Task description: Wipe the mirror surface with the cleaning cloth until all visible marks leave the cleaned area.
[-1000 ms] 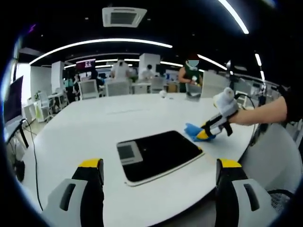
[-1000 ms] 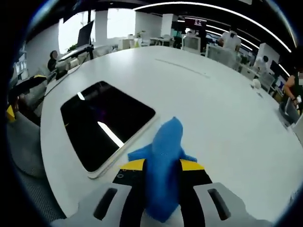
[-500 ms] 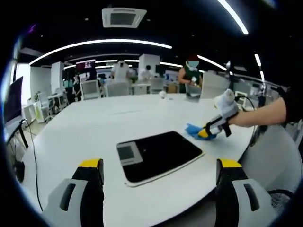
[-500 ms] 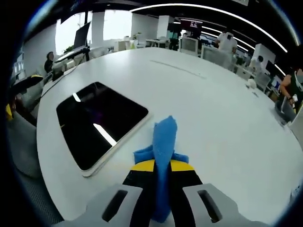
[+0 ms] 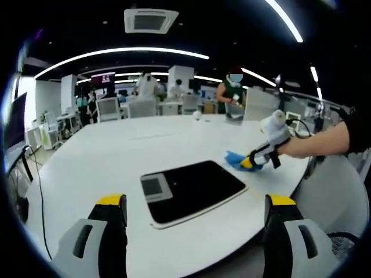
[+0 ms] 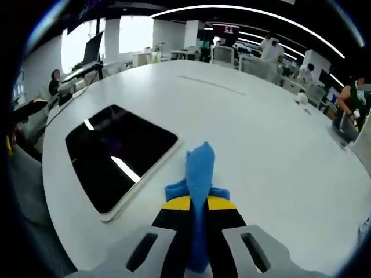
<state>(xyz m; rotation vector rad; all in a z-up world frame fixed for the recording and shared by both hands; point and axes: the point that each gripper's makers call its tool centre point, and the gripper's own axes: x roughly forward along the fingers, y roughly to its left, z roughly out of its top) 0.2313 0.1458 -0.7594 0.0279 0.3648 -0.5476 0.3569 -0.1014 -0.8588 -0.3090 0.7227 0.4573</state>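
Seemingly just beside the mirror, right gripper clamps blue cloth.

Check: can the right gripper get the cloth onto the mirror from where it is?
Probably yes. The right gripper is shut on the blue cloth, beside the mirror edge, with bare table between and nothing blocking.

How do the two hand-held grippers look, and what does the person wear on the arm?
The left hand-held gripper has light grey bodies with dark slots, black jaws and yellow tips. The right hand-held gripper has the same colours; from the left gripper view it also carries a white box on top. The person's sleeve is black.
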